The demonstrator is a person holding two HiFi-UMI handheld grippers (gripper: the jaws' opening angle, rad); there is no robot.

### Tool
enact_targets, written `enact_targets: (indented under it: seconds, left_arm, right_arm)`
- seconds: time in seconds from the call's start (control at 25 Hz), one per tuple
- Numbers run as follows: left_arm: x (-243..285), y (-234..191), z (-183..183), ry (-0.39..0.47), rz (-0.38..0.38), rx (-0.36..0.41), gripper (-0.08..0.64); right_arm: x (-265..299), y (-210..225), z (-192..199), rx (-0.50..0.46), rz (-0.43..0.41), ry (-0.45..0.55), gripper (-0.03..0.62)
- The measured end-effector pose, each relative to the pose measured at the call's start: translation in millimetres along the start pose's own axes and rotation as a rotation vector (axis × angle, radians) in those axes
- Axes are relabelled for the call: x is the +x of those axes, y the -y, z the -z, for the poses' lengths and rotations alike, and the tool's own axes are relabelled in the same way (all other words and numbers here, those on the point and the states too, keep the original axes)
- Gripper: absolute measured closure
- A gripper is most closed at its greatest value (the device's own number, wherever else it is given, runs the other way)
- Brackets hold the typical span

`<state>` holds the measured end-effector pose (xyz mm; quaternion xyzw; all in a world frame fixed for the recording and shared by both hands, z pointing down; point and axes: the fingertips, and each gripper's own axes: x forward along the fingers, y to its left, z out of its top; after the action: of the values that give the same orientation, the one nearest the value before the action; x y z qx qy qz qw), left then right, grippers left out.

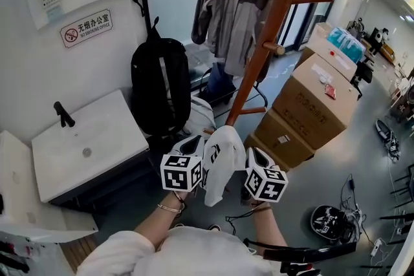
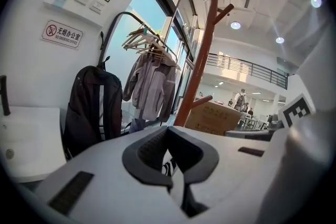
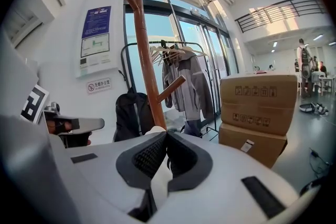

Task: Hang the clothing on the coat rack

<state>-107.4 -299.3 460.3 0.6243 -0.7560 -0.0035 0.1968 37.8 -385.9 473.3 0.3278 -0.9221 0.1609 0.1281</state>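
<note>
The white garment [image 1: 222,161], marked with a few black stripes, hangs in the air between the two grippers and is not yet on any peg. The left gripper [image 1: 196,147] and the right gripper [image 1: 253,158] each have their fingers pinched shut on a fold of its cloth. Just beyond it rises the brown wooden coat rack [image 1: 272,29], its pegs bare, with a black backpack [image 1: 160,84] and a white washbasin [image 1: 84,145] to its left, stacked cardboard boxes [image 1: 317,100] to its right, and a clothes rail [image 1: 229,16] of hangers and grey jackets behind.
</note>
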Motion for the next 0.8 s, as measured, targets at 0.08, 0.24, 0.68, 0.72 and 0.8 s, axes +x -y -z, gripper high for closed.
enact_targets:
  seconds: [0.08,0.24,0.68,0.72,0.8]
  left_arm:
    - [0,0,-1,0.001,0.0,-0.001,0.552]
    - [1,2,2,-0.005,0.002,-0.006,0.552]
    - [-5,5,11,-0.006,0.001,-0.028,0.552]
    - [-6,6,12,-0.006,0.0,-0.029,0.552]
    - [-8,6,13,-0.005,-0.001,-0.033,0.552]
  right_arm:
    - [0,-2,-1,0.004,-0.007,0.0,0.569]
    - [-2,0,0,0.002,-0.004,-0.005,0.569]
    - [-13,1,5,0.009,0.001,-0.004,0.569]
    - [-15,1,6,0.009,0.001,-0.005,0.569]
    - [-17,1,8,0.008,0.001,-0.007,0.569]
